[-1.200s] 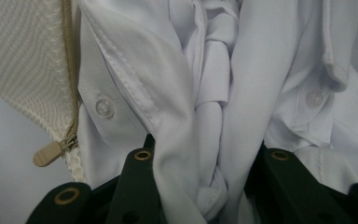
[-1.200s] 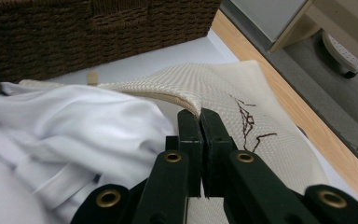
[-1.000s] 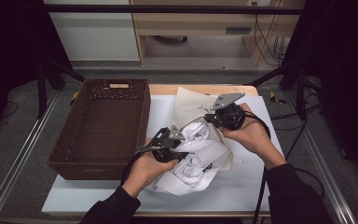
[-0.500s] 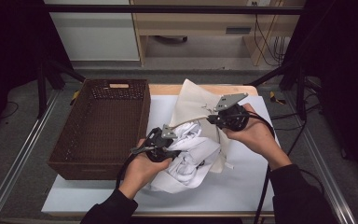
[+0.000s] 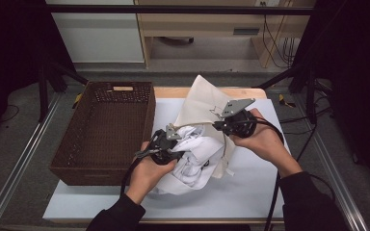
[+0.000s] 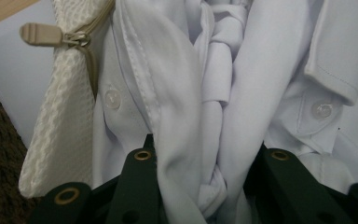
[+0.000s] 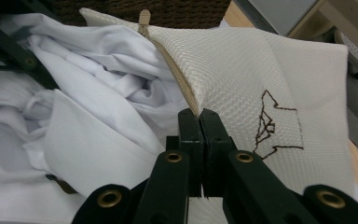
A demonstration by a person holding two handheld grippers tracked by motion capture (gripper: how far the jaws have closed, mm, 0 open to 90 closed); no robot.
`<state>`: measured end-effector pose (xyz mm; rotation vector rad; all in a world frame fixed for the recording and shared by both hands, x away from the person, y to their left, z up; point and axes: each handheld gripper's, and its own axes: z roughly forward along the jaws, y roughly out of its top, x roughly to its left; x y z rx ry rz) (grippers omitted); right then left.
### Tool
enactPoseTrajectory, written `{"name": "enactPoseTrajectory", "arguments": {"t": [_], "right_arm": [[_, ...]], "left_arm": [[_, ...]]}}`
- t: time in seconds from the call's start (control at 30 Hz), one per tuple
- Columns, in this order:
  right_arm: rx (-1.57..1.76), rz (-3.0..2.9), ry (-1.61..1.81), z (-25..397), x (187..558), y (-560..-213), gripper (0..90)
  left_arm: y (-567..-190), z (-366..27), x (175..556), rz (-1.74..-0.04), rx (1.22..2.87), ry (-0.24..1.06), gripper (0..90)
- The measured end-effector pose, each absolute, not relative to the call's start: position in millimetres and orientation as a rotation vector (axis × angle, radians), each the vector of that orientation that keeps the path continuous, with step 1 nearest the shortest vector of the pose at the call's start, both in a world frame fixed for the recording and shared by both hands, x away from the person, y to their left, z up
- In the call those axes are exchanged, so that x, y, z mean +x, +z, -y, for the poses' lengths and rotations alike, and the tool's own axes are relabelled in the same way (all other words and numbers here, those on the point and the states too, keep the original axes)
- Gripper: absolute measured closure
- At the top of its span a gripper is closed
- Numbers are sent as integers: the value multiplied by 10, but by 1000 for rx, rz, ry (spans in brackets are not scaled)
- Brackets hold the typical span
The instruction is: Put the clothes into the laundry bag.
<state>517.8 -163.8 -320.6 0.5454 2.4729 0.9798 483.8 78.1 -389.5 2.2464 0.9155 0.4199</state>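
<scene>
White tabletop, left hand-held gripper clamping shirt, right hand-held gripper pinching mesh bag

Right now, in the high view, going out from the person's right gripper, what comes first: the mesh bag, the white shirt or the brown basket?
From the right gripper:
1. Mesh bag, at its jaws.
2. White shirt, just left and below.
3. Brown basket, far left.

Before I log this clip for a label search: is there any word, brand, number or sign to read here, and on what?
No readable words, brands or numbers.
Mesh laundry bag: a dark stitched outline figure, a sign and not letters; it also shows, small, in the high view.
White shirt: plain buttons, no print.
Wicker basket: no readable label.
</scene>
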Motion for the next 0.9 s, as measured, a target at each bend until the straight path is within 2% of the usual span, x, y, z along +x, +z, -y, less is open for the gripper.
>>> {"name": "enactPoseTrajectory", "arguments": {"t": [0.47,0.7,0.9], "right_arm": [[549,-2499,956,1569,5201,-3298,892],[556,-2494,960,1527,5206,-3320,892],[550,-2497,970,1557,5173,-3305,892]], "left_arm": [[-3990,-656,4987,-975,2229,428,685],[-3901,-440,4965,-919,2225,474,686],[-3978,-466,5102,-985,2215,480,687]]}}
